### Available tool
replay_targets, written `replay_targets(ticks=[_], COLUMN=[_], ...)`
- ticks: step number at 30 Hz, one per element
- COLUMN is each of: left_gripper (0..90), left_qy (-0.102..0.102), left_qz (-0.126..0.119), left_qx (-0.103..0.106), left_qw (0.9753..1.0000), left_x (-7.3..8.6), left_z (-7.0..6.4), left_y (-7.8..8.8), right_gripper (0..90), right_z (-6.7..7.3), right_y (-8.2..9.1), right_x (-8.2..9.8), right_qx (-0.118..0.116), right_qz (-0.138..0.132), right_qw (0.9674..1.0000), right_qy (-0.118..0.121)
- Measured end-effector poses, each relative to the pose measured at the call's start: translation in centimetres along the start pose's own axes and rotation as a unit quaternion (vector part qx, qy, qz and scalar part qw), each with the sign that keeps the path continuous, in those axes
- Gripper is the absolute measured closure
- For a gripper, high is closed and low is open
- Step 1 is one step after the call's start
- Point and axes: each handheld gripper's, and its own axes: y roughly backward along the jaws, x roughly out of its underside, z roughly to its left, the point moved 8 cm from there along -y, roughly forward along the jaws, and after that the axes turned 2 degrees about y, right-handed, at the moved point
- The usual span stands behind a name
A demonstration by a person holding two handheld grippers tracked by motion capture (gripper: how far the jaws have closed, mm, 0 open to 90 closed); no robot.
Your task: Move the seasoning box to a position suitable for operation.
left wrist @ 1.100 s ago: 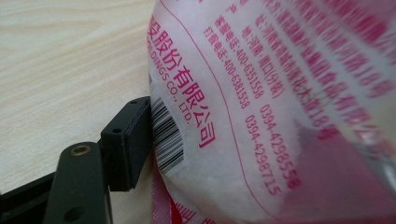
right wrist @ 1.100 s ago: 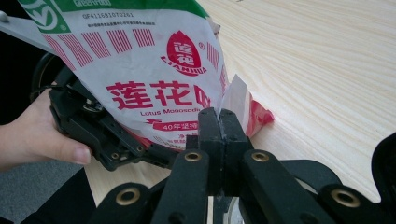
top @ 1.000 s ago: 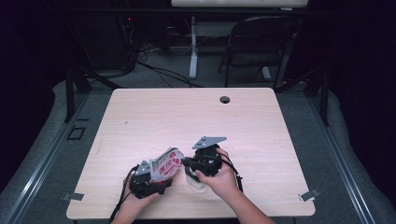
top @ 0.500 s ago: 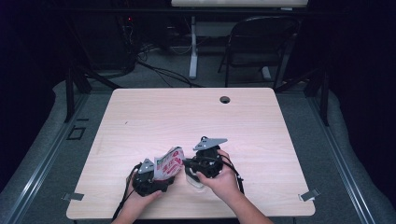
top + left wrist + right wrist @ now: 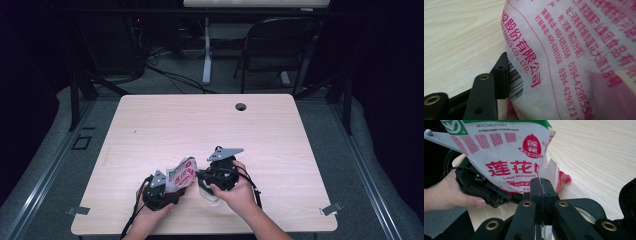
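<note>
1. Key relation, high view: pouch (image 5: 181, 172) wedged between both claws, at roughly 1 o'clock from the left claw (image 5: 172, 187) and 9 o'clock from the right claw (image 5: 201, 176). Basically no gap on either side, so neither hand counts as "nearer".
2. Long axis of the pouch: tilted, running about 7 to 1 o'clock in the high view, low end down in the left claw and printed top end up off the surface (image 5: 200, 125).
3. Left claw: jaws just been closing, pouch between them. Left gripper view has one black jaw pushed into the barcode edge, plastic dented there, other jaw hidden behind the bag. Reads as a grip on the pouch's lower end.
4. Right claw: pinched fully together. Right gripper view puts a torn white flap of the pouch right at the tips at 12 o'clock; looks nipped there, but can't say for sure.
5. Clear container (image 5: 209, 195) tucked under the right hand, at around 4 o'clock from the pouch.
6. Guessing the next move hinges on that flap: pulling toward 3 o'clock against the left claw's hold should open the tear wider.
</note>
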Motion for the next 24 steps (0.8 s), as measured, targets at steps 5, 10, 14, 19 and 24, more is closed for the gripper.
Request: replay_targets(ticks=[5,10,14,19,24], left_gripper=[50.5,55.6,58.4,59.3,60.1], left_qy=[-0.003,-0.003,-0.007,-0.012,-0.027], left_qz=[-0.002,-0.008,-0.007,-0.003,-0.008], left_qx=[-0.008,-0.005,-0.006,-0.012,-0.033], left_qw=[1.0,1.0,0.9999,0.9998,0.999], left_x=[0.0,-0.1,-0.1,-0.2,-0.7], left_z=[0.0,0.0,0.0,0.1,0.3], left_y=[0.0,0.1,0.2,0.4,1.1], right_gripper=[90.0,90.0,90.0,90.0,89.7], right_z=[0.0,-0.1,-0.3,-0.4,-0.5], right_y=[0.0,0.1,0.2,0.3,0.4], right_x=[0.0,0.0,0.0,0.0,-0.1], right_qx=[0.001,0.003,0.004,0.001,0.0], right_qz=[0.0,-0.001,-0.004,-0.005,-0.012], right_qw=[1.0,1.0,1.0,1.0,0.9999], right_qy=[0.0,0.001,-0.001,-0.005,-0.006])
